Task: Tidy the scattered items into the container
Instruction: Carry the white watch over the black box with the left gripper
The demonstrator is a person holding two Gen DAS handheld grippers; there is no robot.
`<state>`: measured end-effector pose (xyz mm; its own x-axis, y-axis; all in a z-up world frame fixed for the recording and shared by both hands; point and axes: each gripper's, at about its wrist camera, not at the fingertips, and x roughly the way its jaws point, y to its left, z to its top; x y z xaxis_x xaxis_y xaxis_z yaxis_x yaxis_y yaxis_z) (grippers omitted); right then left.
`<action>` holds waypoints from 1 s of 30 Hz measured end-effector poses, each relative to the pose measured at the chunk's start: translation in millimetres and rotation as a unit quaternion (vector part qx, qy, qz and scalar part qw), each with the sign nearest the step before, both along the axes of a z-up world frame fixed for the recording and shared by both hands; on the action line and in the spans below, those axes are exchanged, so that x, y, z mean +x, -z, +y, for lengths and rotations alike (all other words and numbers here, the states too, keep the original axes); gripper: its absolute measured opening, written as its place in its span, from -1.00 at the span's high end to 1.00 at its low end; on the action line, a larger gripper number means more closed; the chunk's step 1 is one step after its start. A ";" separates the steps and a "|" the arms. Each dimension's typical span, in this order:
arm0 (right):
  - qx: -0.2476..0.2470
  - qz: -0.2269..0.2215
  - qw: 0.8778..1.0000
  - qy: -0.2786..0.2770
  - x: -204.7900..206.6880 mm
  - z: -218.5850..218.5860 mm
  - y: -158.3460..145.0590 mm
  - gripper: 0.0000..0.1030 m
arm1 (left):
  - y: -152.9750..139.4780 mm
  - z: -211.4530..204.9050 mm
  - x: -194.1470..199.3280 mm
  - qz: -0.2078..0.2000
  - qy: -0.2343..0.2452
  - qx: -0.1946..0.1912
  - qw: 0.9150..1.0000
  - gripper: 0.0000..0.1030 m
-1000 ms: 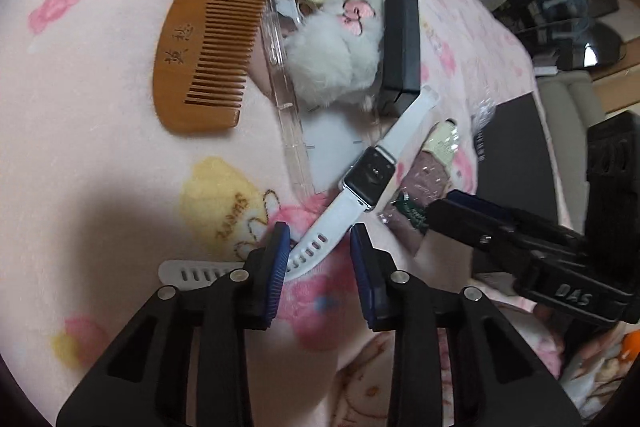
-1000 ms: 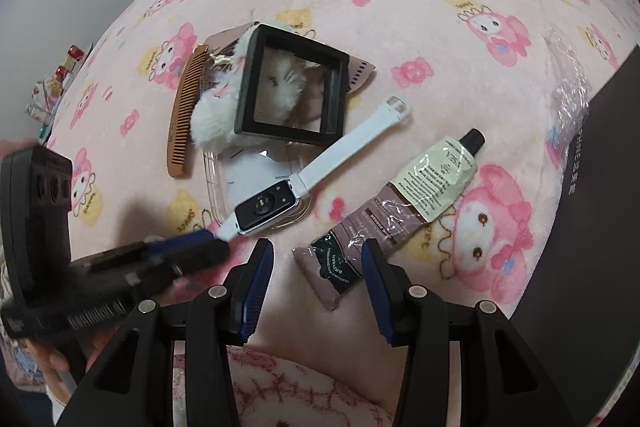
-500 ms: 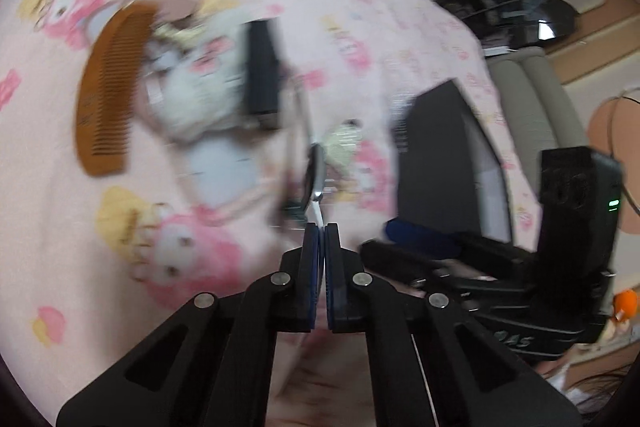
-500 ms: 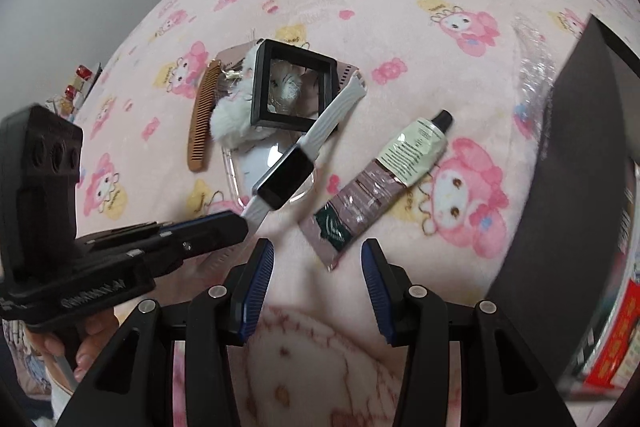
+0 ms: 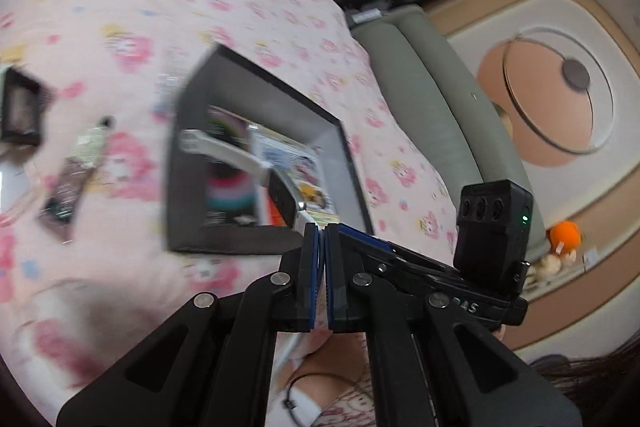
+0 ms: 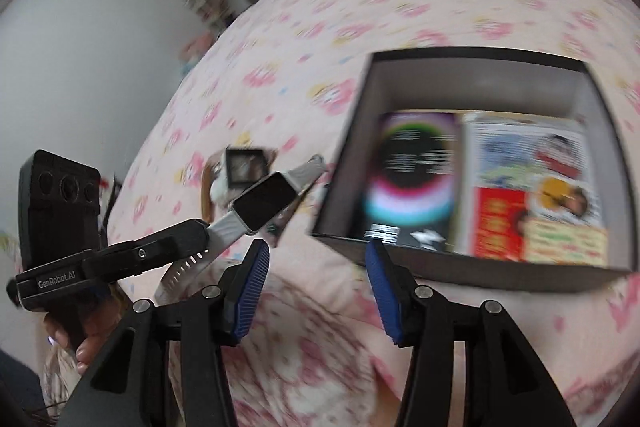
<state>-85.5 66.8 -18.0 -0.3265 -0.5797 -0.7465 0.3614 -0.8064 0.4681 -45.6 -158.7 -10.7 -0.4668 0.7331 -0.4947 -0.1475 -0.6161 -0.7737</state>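
Since a second ago you've lifted the white watch (image 6: 262, 205) off the pink blanket (image 6: 360, 3); it now hangs in the air next to the dark box (image 5: 192, 239). Your left gripper (image 5: 321, 233) has its fingers clenched on the strap. Your right gripper (image 6: 316, 269) has just been opening its fingers, with nothing between them. That tube (image 5: 74, 175) lies on the blanket beside the box.
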 end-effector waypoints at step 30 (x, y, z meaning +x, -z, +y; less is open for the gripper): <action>0.085 0.016 0.993 0.078 -160.7 123.2 32.2 0.10 | 55.1 149.4 -207.6 -0.050 0.089 -0.245 0.964 0.98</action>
<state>-246.2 190.1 -50.1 -0.4284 -0.3858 -0.8171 0.2381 -0.9205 0.3098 -253.1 -9.3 -65.9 -0.2870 0.4647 -0.8376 -0.2247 -0.8827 -0.4128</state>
